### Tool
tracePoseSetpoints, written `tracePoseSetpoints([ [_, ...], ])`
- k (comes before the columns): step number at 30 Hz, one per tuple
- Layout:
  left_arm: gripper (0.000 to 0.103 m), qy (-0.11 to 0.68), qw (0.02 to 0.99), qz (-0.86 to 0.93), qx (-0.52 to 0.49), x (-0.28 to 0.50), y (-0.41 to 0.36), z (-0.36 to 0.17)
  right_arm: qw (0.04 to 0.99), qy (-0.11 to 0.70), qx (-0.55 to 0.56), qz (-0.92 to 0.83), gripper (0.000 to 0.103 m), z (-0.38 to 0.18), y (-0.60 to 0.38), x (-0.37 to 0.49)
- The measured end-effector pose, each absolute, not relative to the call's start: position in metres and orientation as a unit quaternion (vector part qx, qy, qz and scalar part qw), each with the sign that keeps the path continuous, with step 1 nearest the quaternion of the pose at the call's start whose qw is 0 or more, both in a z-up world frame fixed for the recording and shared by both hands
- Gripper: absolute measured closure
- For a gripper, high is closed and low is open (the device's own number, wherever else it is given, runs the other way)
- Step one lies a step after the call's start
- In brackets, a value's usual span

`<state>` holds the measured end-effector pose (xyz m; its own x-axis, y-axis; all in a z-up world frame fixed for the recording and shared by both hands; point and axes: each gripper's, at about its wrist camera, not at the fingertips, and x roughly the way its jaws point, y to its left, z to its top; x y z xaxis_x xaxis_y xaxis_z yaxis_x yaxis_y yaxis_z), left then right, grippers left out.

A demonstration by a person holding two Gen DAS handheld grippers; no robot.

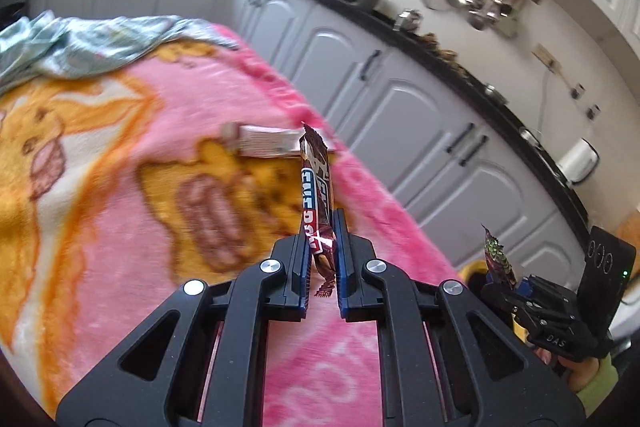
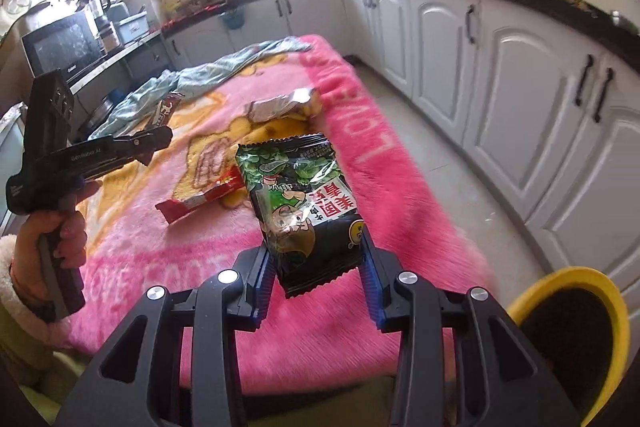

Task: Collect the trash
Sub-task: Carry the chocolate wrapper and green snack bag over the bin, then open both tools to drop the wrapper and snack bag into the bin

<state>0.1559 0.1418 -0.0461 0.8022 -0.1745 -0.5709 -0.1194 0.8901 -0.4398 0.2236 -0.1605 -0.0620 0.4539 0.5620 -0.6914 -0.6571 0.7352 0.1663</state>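
Note:
In the left wrist view my left gripper (image 1: 322,229) is shut on a brown, red and blue candy bar wrapper (image 1: 315,183), which stands upright above the pink blanket (image 1: 120,187). The right wrist view shows my right gripper (image 2: 316,253) shut on a green and black snack packet (image 2: 300,203), lifted off the blanket. A red wrapper (image 2: 204,199) and a silver wrapper (image 2: 280,105) lie on the blanket. The left gripper (image 2: 160,139) appears at the left, held by a hand, with its brown wrapper (image 2: 166,109). At the right edge of the left wrist view is the right gripper (image 1: 516,281).
A yellow bin with a dark liner (image 2: 576,327) stands at the blanket's near right corner. A teal cloth (image 2: 208,75) lies crumpled at the far end. White kitchen cabinets (image 2: 500,75) under a black counter run along the right, with tiled floor between.

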Motion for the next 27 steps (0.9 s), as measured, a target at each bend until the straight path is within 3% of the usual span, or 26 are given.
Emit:
tracePoseSetpoints([
  [13, 0.097, 0.326, 0.919, -0.132, -0.176, 0.182, 0.025, -0.027, 0.898, 0.353, -0.016, 0.263, 0.067, -0.045, -0.275, 0.205],
  [27, 0.097, 0.402, 0.874, -0.262, -0.083, 0.228, -0.145, -0.071, 0.901, 0.412, 0.046, 0.128, 0.065, -0.103, -0.391, 0.206],
])
